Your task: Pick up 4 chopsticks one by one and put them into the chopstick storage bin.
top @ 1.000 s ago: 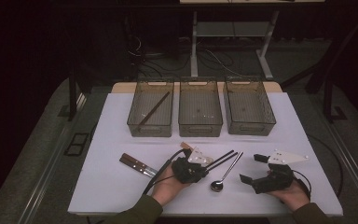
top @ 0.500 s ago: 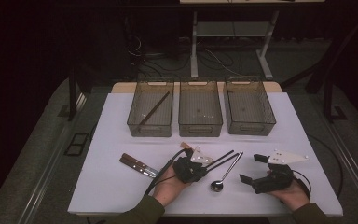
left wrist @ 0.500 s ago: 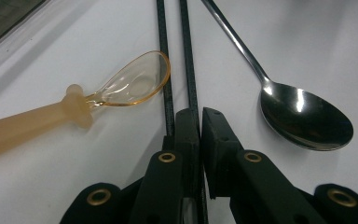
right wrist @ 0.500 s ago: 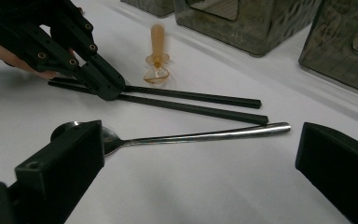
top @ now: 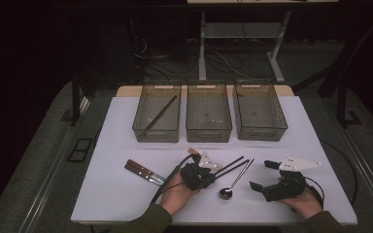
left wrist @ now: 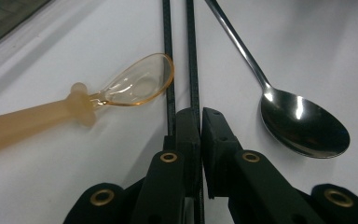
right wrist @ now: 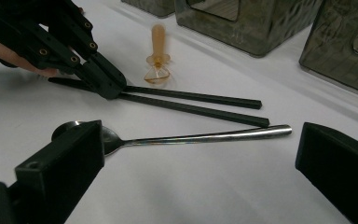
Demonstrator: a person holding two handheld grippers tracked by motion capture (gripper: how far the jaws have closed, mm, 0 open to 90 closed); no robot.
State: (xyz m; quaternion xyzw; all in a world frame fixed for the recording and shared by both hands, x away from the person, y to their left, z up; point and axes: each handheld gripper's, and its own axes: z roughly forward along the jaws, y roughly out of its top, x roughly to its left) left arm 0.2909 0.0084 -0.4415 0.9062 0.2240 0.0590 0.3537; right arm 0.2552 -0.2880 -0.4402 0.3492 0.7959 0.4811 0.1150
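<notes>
Two black chopsticks (top: 230,166) lie side by side on the white table, next to a metal spoon (top: 235,178). My left gripper (top: 210,174) rests low on the table, shut on one black chopstick (left wrist: 193,56); the other chopstick (left wrist: 168,56) runs just outside its left jaw. An amber plastic spoon (left wrist: 135,86) lies beside them, and the metal spoon's bowl (left wrist: 303,126) sits on the other side. My right gripper (top: 263,174) stands open at the table's near right, its jaws (right wrist: 200,172) wide apart, facing the metal spoon (right wrist: 191,136) and holding nothing.
Three clear bins stand in a row at the back (top: 157,133), (top: 209,133), (top: 262,131); the left one holds a dark stick (top: 160,112). Brown-handled cutlery (top: 143,171) lies left of my left hand. The table's front edge is just behind both hands.
</notes>
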